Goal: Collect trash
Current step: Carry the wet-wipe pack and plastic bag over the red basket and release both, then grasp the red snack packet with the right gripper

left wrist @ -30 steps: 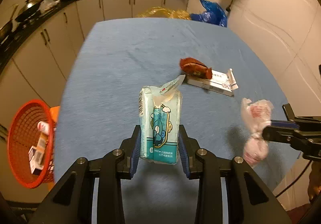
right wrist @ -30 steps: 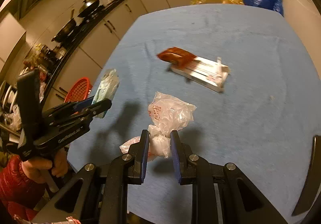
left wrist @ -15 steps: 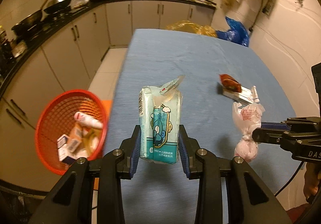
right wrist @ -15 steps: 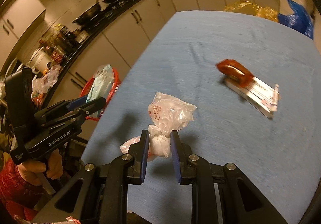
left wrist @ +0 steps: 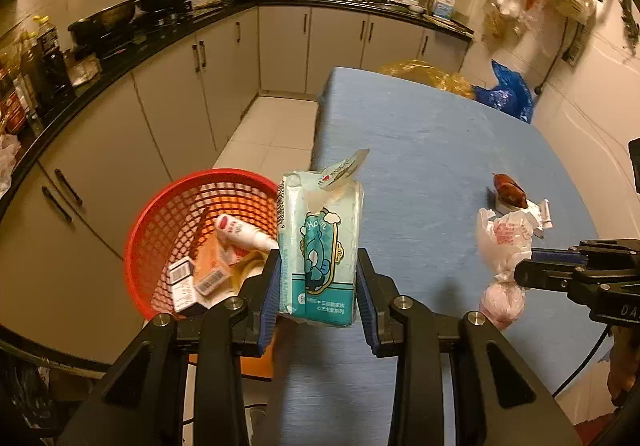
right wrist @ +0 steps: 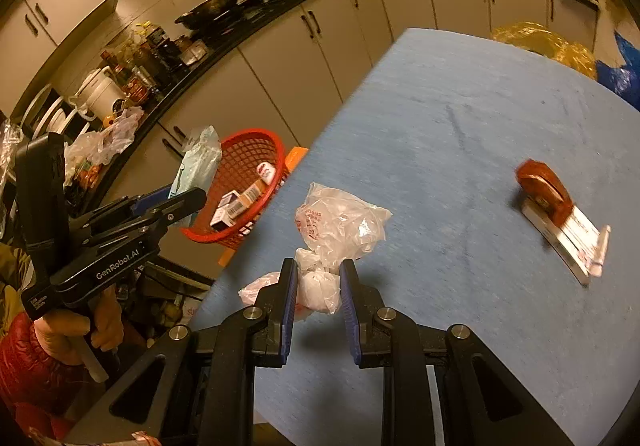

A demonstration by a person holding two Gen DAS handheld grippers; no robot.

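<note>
My left gripper [left wrist: 319, 274] is shut on a pale blue tissue pack [left wrist: 320, 242], held upright at the table's left edge, beside a red mesh basket [left wrist: 160, 230] that holds several bits of trash. My right gripper [right wrist: 319, 286] is shut on a crumpled white plastic bag [right wrist: 340, 222], held above the blue table [right wrist: 460, 150]. In the right wrist view the left gripper [right wrist: 176, 202] holds the pack [right wrist: 198, 162] by the basket [right wrist: 240, 150]. A red-brown wrapper [right wrist: 544, 186] lies on a white flat box [right wrist: 576, 242] on the table.
Kitchen cabinets [left wrist: 168, 94] and a dark counter with pans run along the left and back. A yellow bag [left wrist: 432, 74] and a blue bag [left wrist: 504, 94] sit beyond the table's far end. The basket stands on an orange stool beside the table.
Both grippers have swung left with their loads. The tissue pack has moved from over the table to the table's left edge, and the red basket now sits much closer to it.
</note>
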